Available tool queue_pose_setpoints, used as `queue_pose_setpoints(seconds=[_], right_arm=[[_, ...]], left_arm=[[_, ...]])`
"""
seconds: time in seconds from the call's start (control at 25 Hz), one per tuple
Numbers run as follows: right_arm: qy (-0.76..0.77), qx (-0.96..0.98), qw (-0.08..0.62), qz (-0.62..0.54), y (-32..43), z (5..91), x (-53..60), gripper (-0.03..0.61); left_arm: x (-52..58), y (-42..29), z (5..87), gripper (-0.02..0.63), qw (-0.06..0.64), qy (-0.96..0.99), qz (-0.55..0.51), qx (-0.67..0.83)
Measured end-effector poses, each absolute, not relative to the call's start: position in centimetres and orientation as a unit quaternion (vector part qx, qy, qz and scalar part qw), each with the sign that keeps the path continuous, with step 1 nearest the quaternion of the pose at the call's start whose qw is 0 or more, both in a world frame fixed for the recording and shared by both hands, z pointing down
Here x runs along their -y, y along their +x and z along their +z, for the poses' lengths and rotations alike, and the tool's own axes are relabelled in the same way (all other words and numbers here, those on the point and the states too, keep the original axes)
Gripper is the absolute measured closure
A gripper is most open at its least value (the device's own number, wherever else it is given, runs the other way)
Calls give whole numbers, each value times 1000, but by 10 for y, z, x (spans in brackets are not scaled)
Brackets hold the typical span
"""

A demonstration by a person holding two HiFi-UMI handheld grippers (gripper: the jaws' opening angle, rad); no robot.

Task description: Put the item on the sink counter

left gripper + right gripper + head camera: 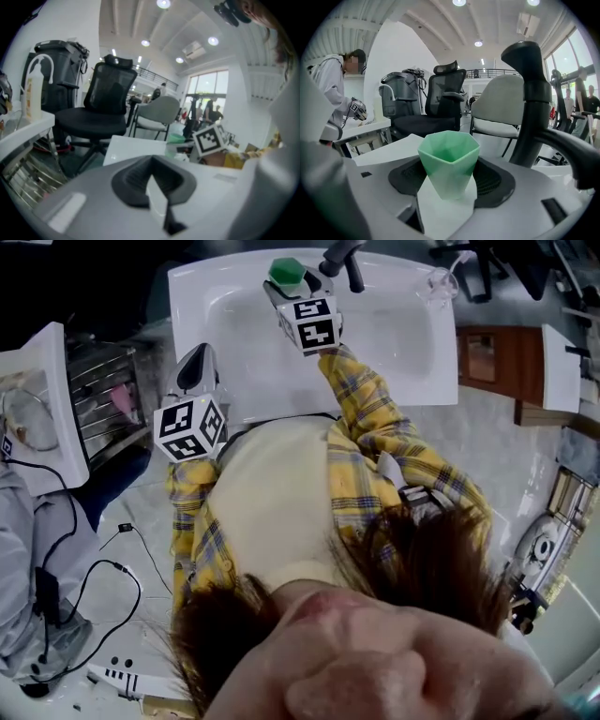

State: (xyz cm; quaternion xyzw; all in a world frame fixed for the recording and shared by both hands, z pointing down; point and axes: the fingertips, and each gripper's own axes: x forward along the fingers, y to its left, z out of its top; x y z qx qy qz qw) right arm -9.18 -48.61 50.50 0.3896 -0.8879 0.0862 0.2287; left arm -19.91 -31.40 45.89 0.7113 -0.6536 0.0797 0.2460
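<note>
White sink (394, 343) below, one black faucet (342, 261), one green cup (287, 272) grasped by my right hand-held gripper (281, 289), left hand-held gripper (195, 371) clenched empty.

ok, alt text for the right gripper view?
An upright green cup is gripped between the jaws of the right gripper, with the white sink counter behind it. A black faucet rises at right, and office chairs stand beyond.

Open office-style lab: swivel chairs (440, 105), standalone sink (398, 357).
</note>
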Motion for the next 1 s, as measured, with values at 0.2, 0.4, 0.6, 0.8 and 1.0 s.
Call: queue_pose_setpoints(seconds=[0.2, 0.4, 0.6, 0.8, 1.0], right_arm=[[406, 885, 216, 76, -94, 508, 499, 273], [408, 886, 206, 73, -94, 507, 500, 273], [406, 888, 206, 71, -94, 507, 499, 274], [396, 886, 230, 77, -96, 517, 495, 273], [399, 884, 228, 82, -96, 518, 493, 273]], left_arm=[[316, -202, 458, 607, 246, 709, 80, 656], [314, -204, 457, 607, 246, 708, 77, 657], [312, -207, 459, 607, 247, 707, 77, 658], [314, -207, 456, 607, 247, 710, 75, 656], [313, -207, 457, 607, 245, 712, 74, 654]])
